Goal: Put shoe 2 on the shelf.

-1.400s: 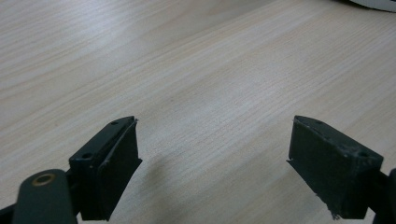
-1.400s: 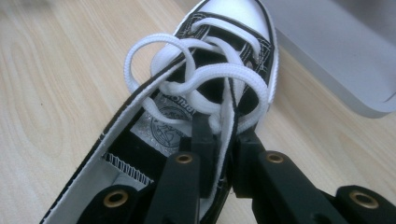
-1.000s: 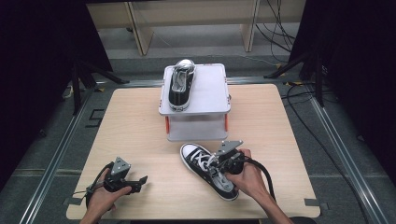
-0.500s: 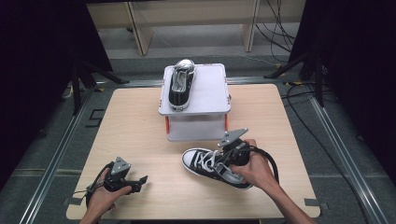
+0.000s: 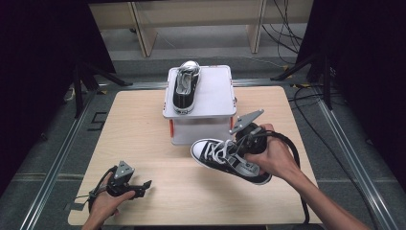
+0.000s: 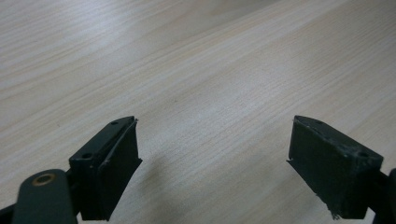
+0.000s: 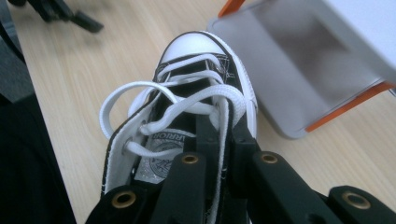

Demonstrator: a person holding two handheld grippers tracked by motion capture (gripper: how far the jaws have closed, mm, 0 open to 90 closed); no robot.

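A black-and-white laced sneaker (image 5: pixel 225 160) hangs tilted just above the table in front of the box, toe to the left. My right gripper (image 5: pixel 242 145) is shut on its side wall by the laces. In the right gripper view the two black jaws pinch the canvas edge of the sneaker (image 7: pixel 196 88), with the right gripper (image 7: pixel 219 126) pointing toward its white toe cap. A matching sneaker (image 5: pixel 186 86) lies on top of the white box (image 5: pixel 210 98). My left gripper (image 5: pixel 142 186) rests at the table's front left, open; in the left gripper view, the left gripper (image 6: pixel 215 140) has bare wood between its jaws.
The white box (image 7: pixel 303 65) with orange corner pieces stands at the table's (image 5: pixel 143 129) back middle, close ahead of the held sneaker. Dark stands and cables sit on the floor around the table. Wooden furniture legs (image 5: pixel 143 28) stand behind it.
The right hand has lifted the sneaker off the table and swung it so the toe points left, closer to the box. The left hand and its gripper have stayed put.
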